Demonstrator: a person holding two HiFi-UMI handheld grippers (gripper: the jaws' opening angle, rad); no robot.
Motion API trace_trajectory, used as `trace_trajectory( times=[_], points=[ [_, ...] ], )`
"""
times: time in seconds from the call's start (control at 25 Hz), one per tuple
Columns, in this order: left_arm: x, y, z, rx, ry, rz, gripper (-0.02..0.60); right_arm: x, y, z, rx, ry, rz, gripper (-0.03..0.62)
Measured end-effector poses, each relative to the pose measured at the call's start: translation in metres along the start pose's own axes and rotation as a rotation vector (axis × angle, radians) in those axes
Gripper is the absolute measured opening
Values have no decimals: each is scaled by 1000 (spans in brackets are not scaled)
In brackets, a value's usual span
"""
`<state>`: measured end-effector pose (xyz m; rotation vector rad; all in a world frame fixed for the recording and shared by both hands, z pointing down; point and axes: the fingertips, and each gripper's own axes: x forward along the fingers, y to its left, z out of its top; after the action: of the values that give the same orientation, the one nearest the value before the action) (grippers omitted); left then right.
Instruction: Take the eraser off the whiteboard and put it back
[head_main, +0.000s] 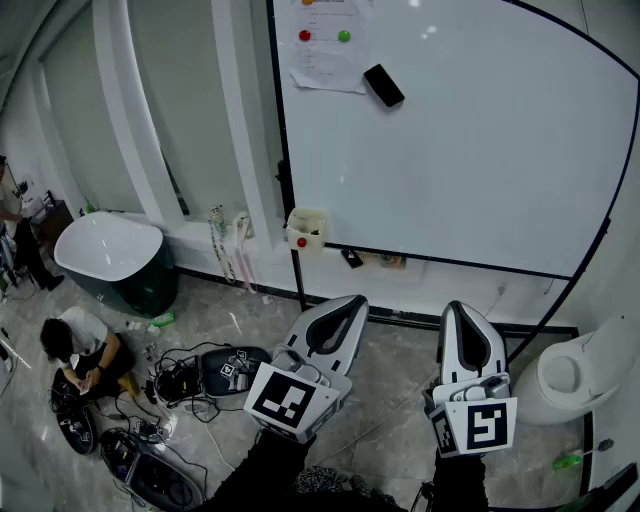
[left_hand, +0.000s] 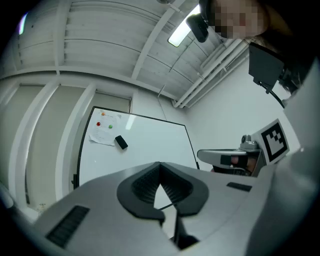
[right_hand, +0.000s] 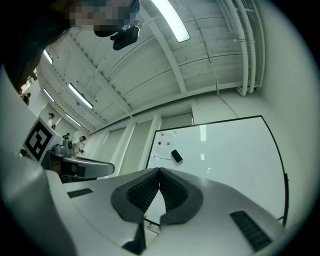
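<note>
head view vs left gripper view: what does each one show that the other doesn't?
Head view only: the floor, with a person sitting among cables, and a white tub near the wall. Left gripper view only: the ceiling light, and the left claw seen along its jaws, closed together with nothing between them. Both: the whiteboard and the black eraser stuck on it near its top left, beside a paper sheet.
</note>
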<state>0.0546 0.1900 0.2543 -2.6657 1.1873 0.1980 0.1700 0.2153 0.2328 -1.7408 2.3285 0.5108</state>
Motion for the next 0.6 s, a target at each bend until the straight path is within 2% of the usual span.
trace_trajectory(
  times=[0.2, 0.36, 0.6],
  points=[
    [5, 11, -5, -6, -2, 9, 6, 15, 1, -8, 4, -1, 19, 8],
    [16, 26, -18, -44, 5, 1, 6, 33, 9, -22, 26, 26, 56, 8],
    [48, 58, -34, -43, -9, -57, 6, 77, 12, -40, 17, 18, 37, 8]
  ],
)
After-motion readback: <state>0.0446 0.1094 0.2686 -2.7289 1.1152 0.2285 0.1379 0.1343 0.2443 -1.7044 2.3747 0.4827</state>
